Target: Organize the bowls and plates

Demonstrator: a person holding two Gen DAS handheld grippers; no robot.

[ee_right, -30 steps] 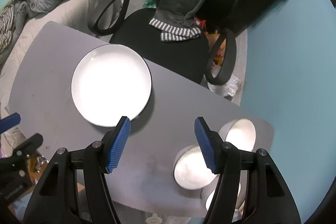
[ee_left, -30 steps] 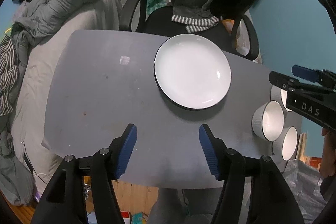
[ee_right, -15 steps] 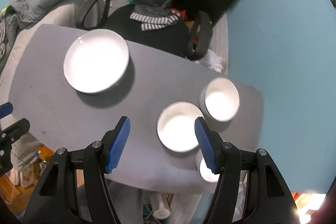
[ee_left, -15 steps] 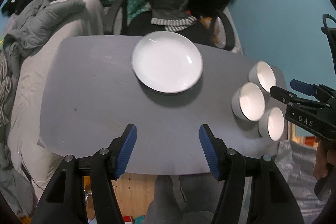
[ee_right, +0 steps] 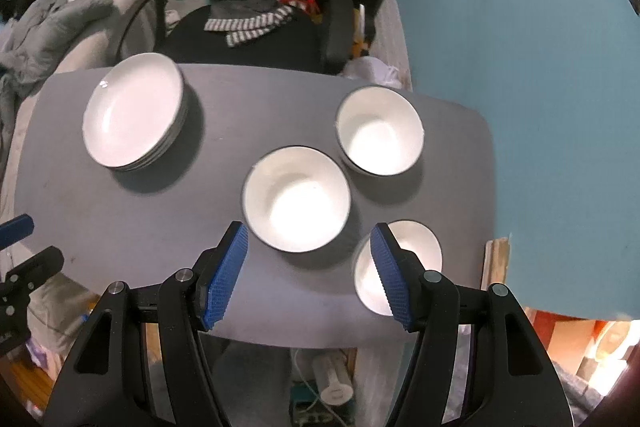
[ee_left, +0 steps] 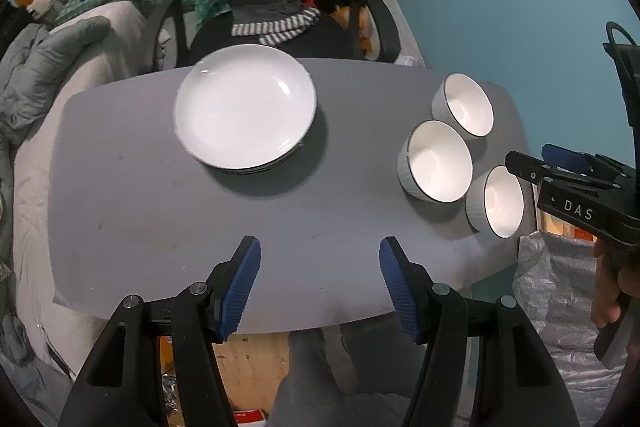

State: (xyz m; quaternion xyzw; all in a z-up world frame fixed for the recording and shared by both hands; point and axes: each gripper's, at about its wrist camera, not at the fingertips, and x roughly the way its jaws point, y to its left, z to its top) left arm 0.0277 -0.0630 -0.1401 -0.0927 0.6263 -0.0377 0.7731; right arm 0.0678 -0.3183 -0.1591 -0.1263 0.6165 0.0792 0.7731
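While both grippers hang empty with jaws spread above the grey bench (ee_left: 160, 219), the left gripper (ee_left: 320, 287) faces the stacked plates (ee_left: 245, 105), and the right gripper (ee_right: 308, 271) overlooks three separate bowls (ee_right: 297, 199).

plates (ee_left: 245, 107): glossy white glazed ceramic
bowls (ee_right: 296, 198): same glaze, dark rims
table (ee_left: 168, 211): matt grey, scuffed
gripper pads (ee_right: 226, 275): ribbed blue rubber
gripper arms (ee_left: 188, 343): matt black plastic, metal pins
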